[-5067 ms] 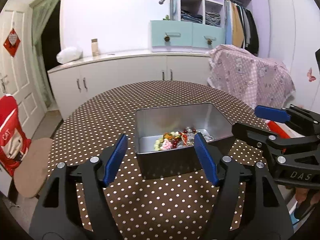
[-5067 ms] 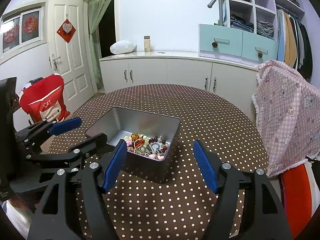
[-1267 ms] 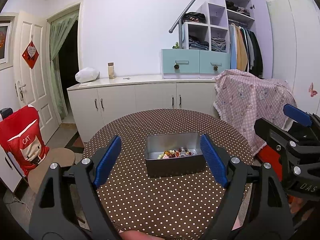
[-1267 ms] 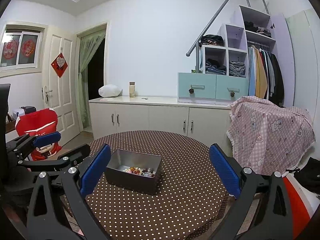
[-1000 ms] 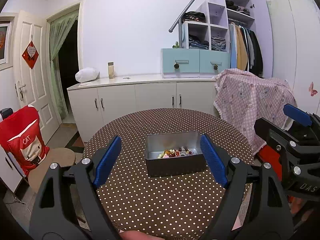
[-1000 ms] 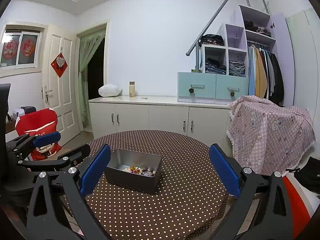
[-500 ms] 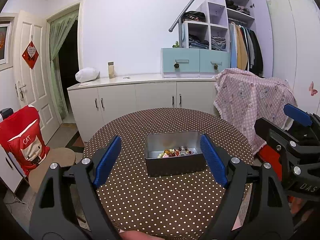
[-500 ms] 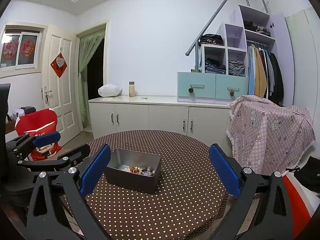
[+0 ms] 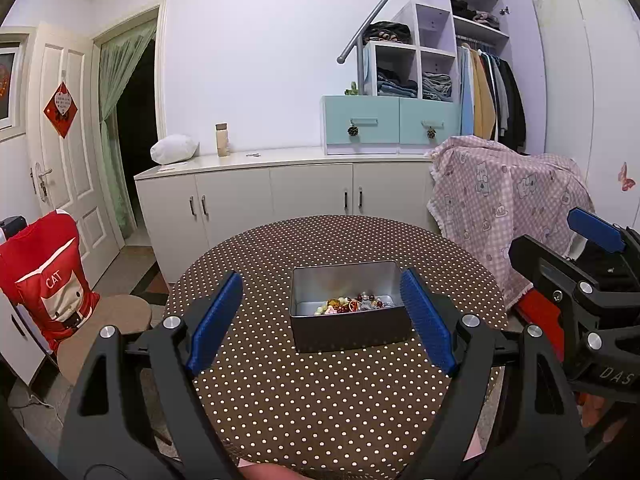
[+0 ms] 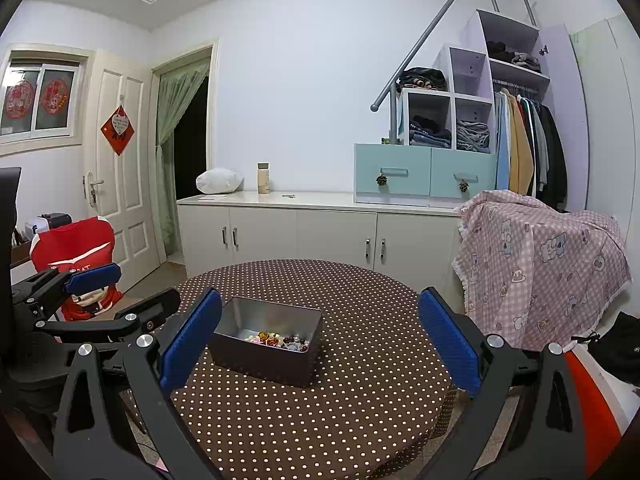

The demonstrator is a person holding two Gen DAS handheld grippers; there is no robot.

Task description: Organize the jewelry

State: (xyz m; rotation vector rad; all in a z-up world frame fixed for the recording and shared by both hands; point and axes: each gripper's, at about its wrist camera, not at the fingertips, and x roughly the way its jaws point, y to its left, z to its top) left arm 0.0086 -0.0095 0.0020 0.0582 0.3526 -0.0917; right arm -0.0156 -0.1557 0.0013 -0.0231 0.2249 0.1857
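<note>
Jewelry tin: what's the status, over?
Both grippers open, empty, held back. Tin on table, jewelry inside. Nothing in the way.

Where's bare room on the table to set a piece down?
The brown polka-dot round table is bare between the grey metal tin and the near edge, also behind and right of it. Crowded only inside the tin, where the bead jewelry piles.

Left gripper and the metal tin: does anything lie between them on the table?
No. In the left wrist view, only bare polka-dot tablecloth separates the open left gripper from the tin.
</note>
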